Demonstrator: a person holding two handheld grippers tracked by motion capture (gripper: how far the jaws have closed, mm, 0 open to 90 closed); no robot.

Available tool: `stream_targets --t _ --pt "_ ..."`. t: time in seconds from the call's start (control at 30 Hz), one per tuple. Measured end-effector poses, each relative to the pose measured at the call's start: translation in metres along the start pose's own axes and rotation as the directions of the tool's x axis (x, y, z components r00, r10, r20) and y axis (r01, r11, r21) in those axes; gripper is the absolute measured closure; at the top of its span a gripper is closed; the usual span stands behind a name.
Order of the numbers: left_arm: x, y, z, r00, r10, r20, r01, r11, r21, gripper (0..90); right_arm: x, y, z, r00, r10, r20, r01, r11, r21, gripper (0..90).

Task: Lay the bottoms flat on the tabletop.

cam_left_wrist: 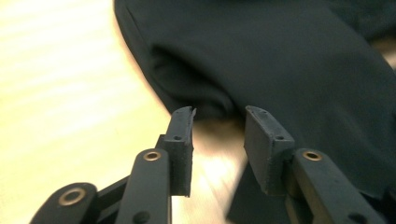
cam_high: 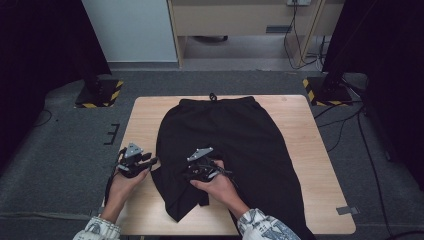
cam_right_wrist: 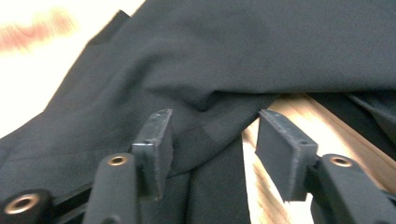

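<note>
A pair of black trousers (cam_high: 230,135) lies spread on the light wooden table (cam_high: 145,115), waistband at the far edge and legs toward me. My left gripper (cam_high: 150,161) sits low at the garment's left edge. In the left gripper view it (cam_left_wrist: 218,126) is open, with bare wood between the pads and a rounded fold of the cloth (cam_left_wrist: 289,60) just beyond the tips. My right gripper (cam_high: 192,170) rests over the near left leg. In the right gripper view it (cam_right_wrist: 215,126) is open, and a flap of the cloth (cam_right_wrist: 233,51) lies loose between its pads.
The right trouser leg hangs over the table's near edge (cam_high: 300,225). Bare wood (cam_high: 325,170) shows right of the garment. Two stand bases with yellow-black stripes (cam_high: 100,92) (cam_high: 325,90) sit on the grey carpet behind the table, with cables (cam_high: 370,160) running at the right.
</note>
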State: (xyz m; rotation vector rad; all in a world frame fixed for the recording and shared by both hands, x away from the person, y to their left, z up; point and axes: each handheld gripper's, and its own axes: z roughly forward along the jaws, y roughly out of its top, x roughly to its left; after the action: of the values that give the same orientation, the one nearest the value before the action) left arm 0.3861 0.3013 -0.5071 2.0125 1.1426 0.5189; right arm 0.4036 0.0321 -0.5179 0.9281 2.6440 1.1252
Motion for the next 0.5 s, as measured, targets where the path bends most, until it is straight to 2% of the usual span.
stream_targets --t 0.07,0.17,0.2,0.3,0.4,0.5 --pt "-0.002 -0.007 -0.004 0.9998 -0.011 0.016 0.011 0.9999 0.002 59.8 0.0 0.001 0.002 0.9999 -0.005 -0.014 0.005 1.0 0.008 63.0" --pt "-0.004 -0.009 -0.007 0.9993 -0.015 0.034 0.015 0.9999 0.002 58.0 -0.002 0.002 0.005 0.9998 -0.009 -0.018 0.01 1.0 0.024 83.2" --pt "-0.005 -0.009 -0.006 0.9989 -0.012 0.046 0.012 0.9999 0.007 57.5 -0.003 0.002 0.006 0.9996 -0.003 -0.027 0.004 1.0 0.023 87.1" --pt "-0.01 -0.011 0.0 0.9976 0.023 0.066 -0.025 0.9988 0.041 56.0 -0.004 0.004 0.001 0.9997 -0.011 -0.024 0.011 1.0 -0.006 88.6" --pt "-0.014 -0.013 0.004 0.9941 0.028 0.105 -0.036 0.9964 0.077 57.2 -0.006 0.005 -0.011 0.9998 -0.01 -0.018 0.01 1.0 -0.024 88.4" --pt "-0.016 -0.015 0.007 0.9932 0.057 0.101 -0.068 0.9914 0.111 61.9 -0.012 0.003 -0.025 1.0 -0.008 0.004 0.008 0.999 -0.042 88.4"
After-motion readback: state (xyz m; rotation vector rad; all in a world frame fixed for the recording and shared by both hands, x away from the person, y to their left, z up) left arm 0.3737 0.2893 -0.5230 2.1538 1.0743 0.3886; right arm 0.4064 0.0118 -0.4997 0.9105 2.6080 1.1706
